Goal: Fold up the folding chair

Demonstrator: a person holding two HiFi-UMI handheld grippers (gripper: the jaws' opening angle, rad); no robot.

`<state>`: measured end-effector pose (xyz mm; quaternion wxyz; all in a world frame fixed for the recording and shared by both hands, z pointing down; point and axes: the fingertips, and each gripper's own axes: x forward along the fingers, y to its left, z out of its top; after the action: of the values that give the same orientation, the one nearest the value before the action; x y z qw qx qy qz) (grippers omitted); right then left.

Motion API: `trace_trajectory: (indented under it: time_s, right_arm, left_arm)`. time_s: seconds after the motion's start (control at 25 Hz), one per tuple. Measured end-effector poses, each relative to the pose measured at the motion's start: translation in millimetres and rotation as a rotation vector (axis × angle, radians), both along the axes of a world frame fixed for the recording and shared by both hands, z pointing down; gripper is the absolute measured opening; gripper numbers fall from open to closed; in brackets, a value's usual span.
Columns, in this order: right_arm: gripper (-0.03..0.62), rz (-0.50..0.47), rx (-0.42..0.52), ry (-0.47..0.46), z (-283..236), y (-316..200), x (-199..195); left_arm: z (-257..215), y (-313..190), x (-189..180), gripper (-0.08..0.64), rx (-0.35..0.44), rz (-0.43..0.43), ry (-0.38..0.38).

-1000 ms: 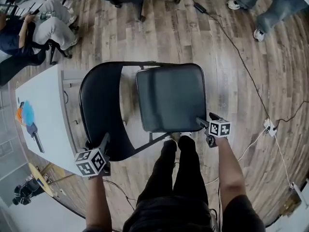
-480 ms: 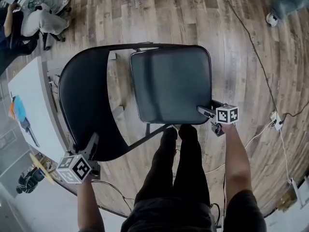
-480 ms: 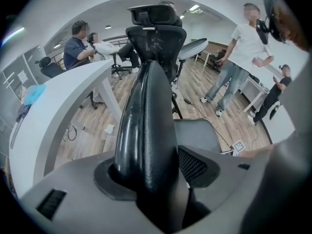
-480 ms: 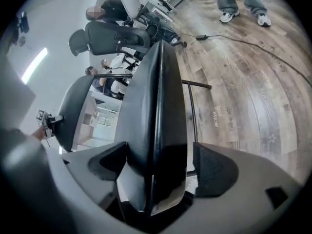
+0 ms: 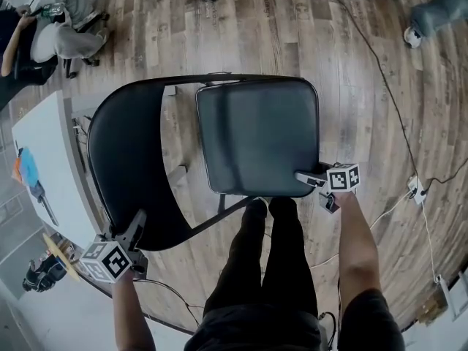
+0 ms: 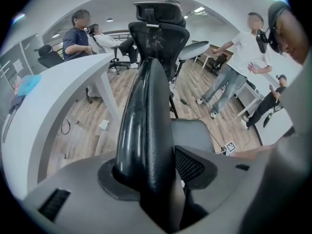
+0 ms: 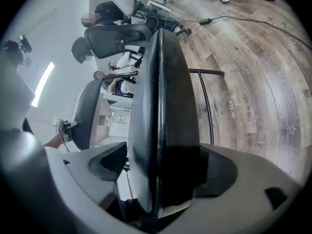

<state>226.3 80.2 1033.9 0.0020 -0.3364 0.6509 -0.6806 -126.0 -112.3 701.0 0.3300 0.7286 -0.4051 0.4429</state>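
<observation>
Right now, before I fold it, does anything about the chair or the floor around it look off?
Nothing stands out. The seat lies flat and the backrest looks intact, with no visible damage. A cable trails across the wood floor on the seat's right in the head view, apart from it.

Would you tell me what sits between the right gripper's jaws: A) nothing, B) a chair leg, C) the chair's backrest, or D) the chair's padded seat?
D: the right gripper view shows the seat edge-on between the jaws of the right gripper, at the seat's near corner in the head view.
</observation>
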Motion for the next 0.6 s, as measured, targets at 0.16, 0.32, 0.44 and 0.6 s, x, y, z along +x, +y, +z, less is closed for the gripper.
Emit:
trace_trajectory:
  time_s: [0.16,0.32,0.44,0.6]
  right_arm:
    - [0.402,0.007,0.019,-0.023,-14.5,-4.1,-6.1]
    - [0.402,0.012,0.033,-0.041,-37.0,-6.6,-13.6]
    - [0.402,0.009,0.040,-0.059,-58.4,-9.9,-25.0]
    - [0.402,0.004,0.048,-0.084,-90.7,-13.8,-37.5]
  left_arm:
    - [-6.7,-2.2,-3.0,0.215,0.002,-0.003,0.006]
    - [-23.8,-2.1,-1.2,0.195,0.009,-0.013,0.023]
    - [-38.6,-4.9,-4.7,0.190,0.020,-0.019,0.030]
    - [-60.3,-5.2,-3.8,0.168,0.031,-0.036,0.082]
